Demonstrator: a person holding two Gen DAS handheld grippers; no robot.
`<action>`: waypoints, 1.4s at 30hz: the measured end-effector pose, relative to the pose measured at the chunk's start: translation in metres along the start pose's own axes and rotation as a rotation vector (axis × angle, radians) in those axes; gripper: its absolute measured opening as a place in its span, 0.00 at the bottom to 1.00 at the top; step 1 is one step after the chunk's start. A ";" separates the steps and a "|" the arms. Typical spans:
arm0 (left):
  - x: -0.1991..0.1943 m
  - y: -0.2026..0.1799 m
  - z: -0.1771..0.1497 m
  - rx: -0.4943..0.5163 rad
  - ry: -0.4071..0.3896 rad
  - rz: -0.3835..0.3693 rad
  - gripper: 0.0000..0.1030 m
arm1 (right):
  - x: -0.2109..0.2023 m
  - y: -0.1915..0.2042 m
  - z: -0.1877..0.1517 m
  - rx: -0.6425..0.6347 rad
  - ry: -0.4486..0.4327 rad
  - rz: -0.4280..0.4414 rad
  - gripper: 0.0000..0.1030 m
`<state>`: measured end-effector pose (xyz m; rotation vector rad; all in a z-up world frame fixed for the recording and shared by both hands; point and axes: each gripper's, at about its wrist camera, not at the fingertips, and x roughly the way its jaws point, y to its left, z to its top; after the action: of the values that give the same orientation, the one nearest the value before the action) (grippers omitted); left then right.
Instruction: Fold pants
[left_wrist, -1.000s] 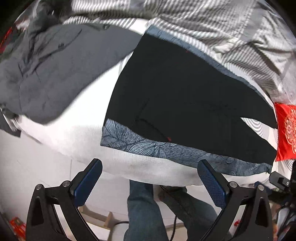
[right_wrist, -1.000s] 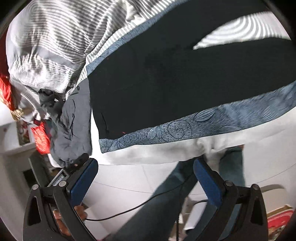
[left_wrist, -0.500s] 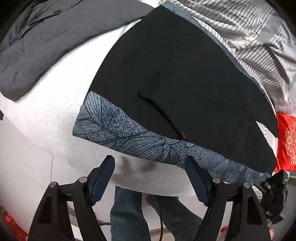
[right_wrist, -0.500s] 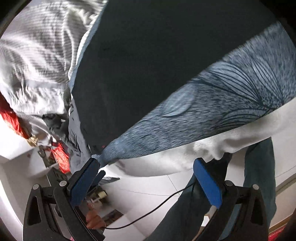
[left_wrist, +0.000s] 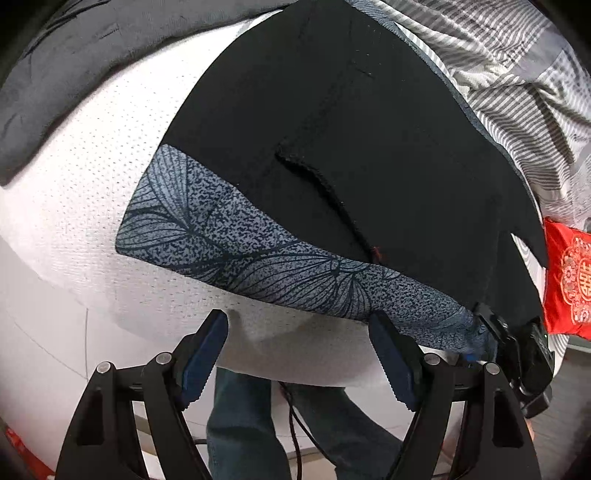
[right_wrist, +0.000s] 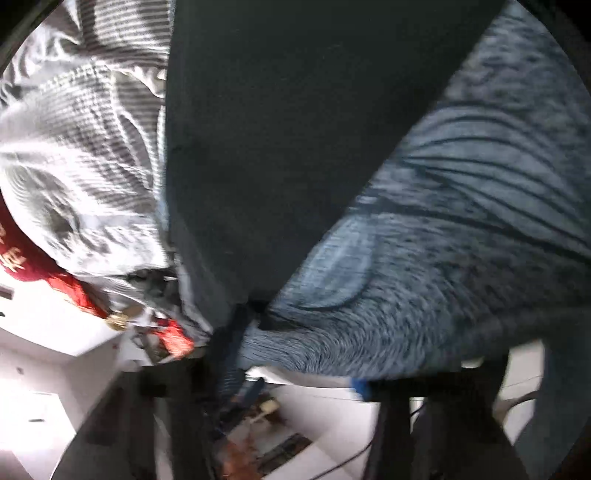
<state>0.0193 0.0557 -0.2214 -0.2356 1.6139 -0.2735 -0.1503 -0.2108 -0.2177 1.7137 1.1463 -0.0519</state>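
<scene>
The pants (left_wrist: 369, 155) lie spread flat on the white mattress (left_wrist: 85, 206) of the bed, black with a blue leaf-patterned band (left_wrist: 258, 254) running along the edge nearest the person, which puts that long edge within easy reach of both tools. The left gripper (left_wrist: 299, 354) hangs just off the mattress edge below the band, jaws wide apart and holding nothing, probably lined up to take the band at the waist end. The right gripper (right_wrist: 295, 384) is far down the same band; its own view is blurred (the fabric fills nearly the whole frame), and the cloth bunches to a point between its jaws, so it looks to have bitten the band, though I cannot tell for sure. From the left wrist view it sits right at the band's far tip. A grey garment (left_wrist: 55, 74), a striped quilt (left_wrist: 517, 74) and a red pillow (left_wrist: 569, 280) are kept back from the pants, leaving room for the fold.
</scene>
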 end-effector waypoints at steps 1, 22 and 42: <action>0.000 0.000 0.000 0.000 0.001 -0.009 0.78 | 0.002 0.004 -0.001 0.015 0.004 0.034 0.20; -0.010 0.015 0.028 -0.170 -0.032 -0.162 0.21 | 0.000 0.042 0.002 -0.039 0.059 -0.011 0.18; -0.074 -0.069 0.124 0.100 -0.157 -0.139 0.20 | -0.003 0.202 0.094 -0.335 0.122 -0.087 0.18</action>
<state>0.1464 0.0094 -0.1360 -0.2863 1.4263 -0.4315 0.0332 -0.2873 -0.1164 1.3850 1.2417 0.1837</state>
